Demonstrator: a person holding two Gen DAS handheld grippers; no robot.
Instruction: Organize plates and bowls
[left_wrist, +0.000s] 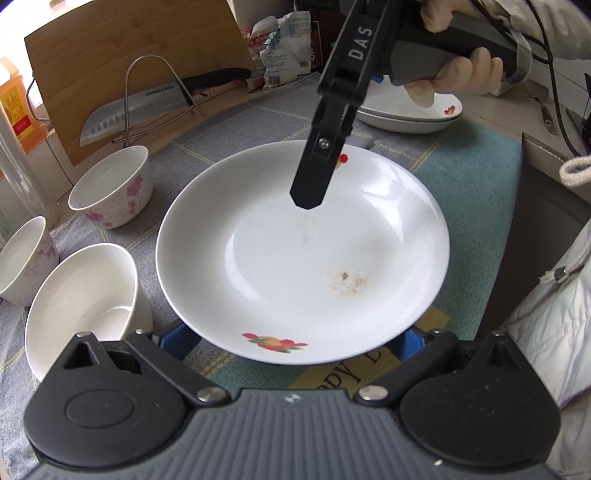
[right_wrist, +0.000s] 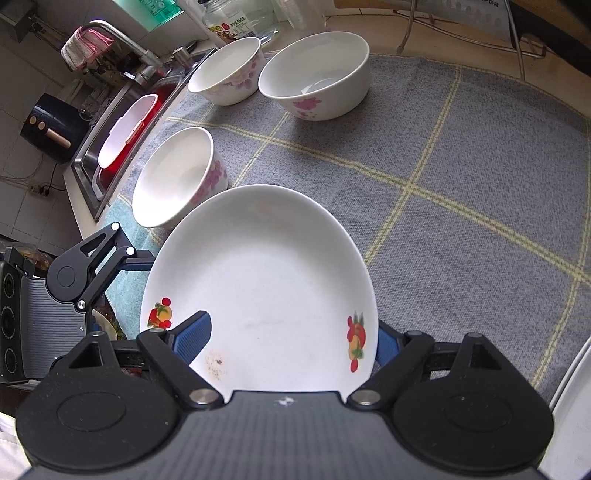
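A white plate (left_wrist: 295, 266) with fruit prints and a brown stain is held above the grey mat; it also fills the right wrist view (right_wrist: 266, 288). My right gripper (left_wrist: 317, 177) reaches in from above and is shut on its far rim; one blue pad (right_wrist: 194, 334) lies on the plate's face. My left gripper (left_wrist: 291, 347) sits at the near rim with its blue pads spread wide on either side, under the plate. Three floral bowls stand left (left_wrist: 110, 188) (left_wrist: 26, 258) (left_wrist: 85, 299). Two stacked plates (left_wrist: 413, 114) sit at the back right.
A knife (left_wrist: 147, 110) in a wire rack and a cutting board (left_wrist: 129, 55) stand at the back. Food bags (left_wrist: 284, 48) lie behind. In the right wrist view a sink (right_wrist: 122, 122) with a red basin lies left of the mat (right_wrist: 461, 166).
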